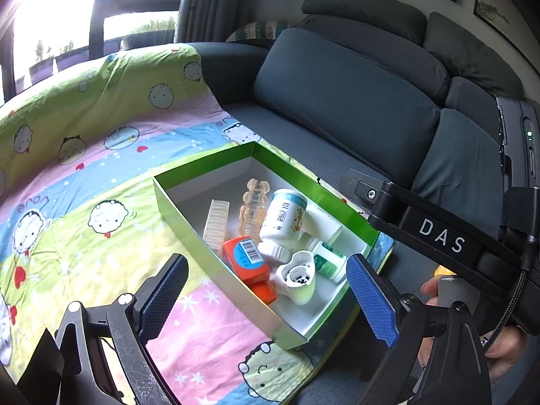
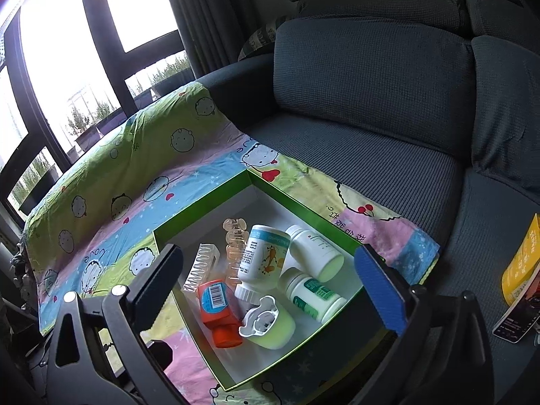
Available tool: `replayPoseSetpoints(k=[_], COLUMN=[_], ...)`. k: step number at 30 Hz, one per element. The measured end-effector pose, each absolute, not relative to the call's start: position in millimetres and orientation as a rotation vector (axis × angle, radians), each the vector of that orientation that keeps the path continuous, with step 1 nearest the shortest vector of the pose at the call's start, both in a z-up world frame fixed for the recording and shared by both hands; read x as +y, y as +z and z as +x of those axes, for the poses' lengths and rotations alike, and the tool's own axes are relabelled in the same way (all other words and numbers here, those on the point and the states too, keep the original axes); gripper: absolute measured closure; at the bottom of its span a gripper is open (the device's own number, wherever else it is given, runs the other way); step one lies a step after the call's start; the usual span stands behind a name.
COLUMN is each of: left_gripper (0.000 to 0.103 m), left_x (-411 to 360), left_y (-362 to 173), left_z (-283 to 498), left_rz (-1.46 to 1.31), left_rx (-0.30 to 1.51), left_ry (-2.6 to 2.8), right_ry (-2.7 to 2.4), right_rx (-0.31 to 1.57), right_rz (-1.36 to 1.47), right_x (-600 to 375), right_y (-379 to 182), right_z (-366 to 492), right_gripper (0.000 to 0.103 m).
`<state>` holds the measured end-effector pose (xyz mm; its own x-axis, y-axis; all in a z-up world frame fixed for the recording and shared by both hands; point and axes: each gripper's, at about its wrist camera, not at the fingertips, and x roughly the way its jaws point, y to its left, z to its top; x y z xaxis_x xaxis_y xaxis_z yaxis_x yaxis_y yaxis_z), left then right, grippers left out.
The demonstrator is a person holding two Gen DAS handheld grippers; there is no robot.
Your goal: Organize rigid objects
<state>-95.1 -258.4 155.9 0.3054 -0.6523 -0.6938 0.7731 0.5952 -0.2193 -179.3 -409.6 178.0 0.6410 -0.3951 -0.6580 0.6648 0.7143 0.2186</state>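
While the left gripper (image 1: 266, 295) stands with fingers apart and empty, the green box (image 1: 189, 209) of bottles lies between and beyond them. In the right view, the right gripper (image 2: 270, 285) is also spread wide, the same box (image 2: 202, 211) between its fingers, an orange bottle (image 2: 217, 310) near the left finger.

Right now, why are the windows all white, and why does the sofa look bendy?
Left wrist view: daylight overexposes the window to plain white; the fisheye lens curves the sofa cushion; the green box and its bottles stay sharp. Right wrist view: the window glares less, plants show outside; the edges bend and darken too.
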Motion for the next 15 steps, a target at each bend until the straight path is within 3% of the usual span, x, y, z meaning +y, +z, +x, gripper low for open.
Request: replayPoseSetpoints(k=[15], left_gripper=[0.008], left_x=[-258.9], left_y=[153.6], left_z=[-101.4], left_rz=[0.18], left_rx=[0.854], left_ry=[-0.961], right_ry=[-0.647], right_rx=[0.627], right_rz=[0.434], right_x=[-400.7], right_y=[181.2], right_z=[-180.5], right_gripper=[0.001])
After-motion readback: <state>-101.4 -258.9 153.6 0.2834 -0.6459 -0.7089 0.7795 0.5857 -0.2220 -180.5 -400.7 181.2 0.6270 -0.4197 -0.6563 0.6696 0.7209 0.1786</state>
